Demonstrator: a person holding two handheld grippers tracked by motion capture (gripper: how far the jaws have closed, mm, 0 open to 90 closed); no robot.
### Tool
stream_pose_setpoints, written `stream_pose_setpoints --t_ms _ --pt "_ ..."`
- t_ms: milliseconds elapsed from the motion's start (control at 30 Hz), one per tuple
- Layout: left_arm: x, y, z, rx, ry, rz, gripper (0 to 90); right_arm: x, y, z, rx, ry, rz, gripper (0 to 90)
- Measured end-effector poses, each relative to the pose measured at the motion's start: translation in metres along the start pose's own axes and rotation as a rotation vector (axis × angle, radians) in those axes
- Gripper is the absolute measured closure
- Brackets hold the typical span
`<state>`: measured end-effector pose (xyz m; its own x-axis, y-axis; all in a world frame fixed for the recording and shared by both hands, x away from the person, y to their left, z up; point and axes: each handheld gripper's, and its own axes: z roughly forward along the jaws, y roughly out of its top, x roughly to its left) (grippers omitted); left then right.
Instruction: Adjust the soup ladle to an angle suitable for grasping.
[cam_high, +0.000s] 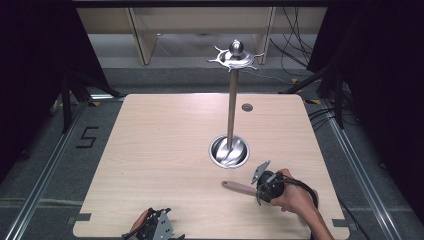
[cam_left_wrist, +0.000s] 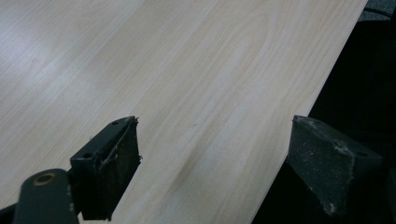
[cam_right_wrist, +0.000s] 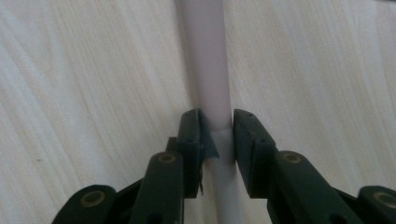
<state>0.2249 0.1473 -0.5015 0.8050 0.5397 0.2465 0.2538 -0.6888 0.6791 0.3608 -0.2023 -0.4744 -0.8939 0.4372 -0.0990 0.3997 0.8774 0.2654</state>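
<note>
Right tool (cam_high: 260, 189), clamped on the pale utensil handle (cam_high: 239, 187) lying flat on the desk (cam_high: 165, 150) at 5 o'clock from the steel stand (cam_high: 230, 150); left tool (cam_left_wrist: 212, 168), jaws wide apart and empty at the near desk edge. Risk: handle pivoting or slipping on lifting, owing to the narrow end grip on a smooth round shaft. Utensil head masked by the right tool; type not determinable.

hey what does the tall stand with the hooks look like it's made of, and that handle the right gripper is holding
The stand: most likely polished metal, chrome or steel; its pole, round base and hooked top give mirror-like reflections. The handle: smooth, matte and pale, beige from above and whitish between the right gripper jaws; probably plastic, perhaps painted wood. No grain shows.
</note>
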Motion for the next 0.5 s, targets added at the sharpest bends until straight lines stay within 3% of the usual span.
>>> stream_pose_setpoints --t_ms 267,500 --pt "0.0001 -0.0001 0.0007 0.002 -0.001 -0.002 16.0 -0.0016 0.0031 0.0005 0.03 0.012 -0.026 74.1" --pt "-0.0001 -0.0001 0.0005 0.001 -0.005 -0.003 16.0 -0.0012 0.0049 0.0025 0.036 0.007 -0.015 74.1"
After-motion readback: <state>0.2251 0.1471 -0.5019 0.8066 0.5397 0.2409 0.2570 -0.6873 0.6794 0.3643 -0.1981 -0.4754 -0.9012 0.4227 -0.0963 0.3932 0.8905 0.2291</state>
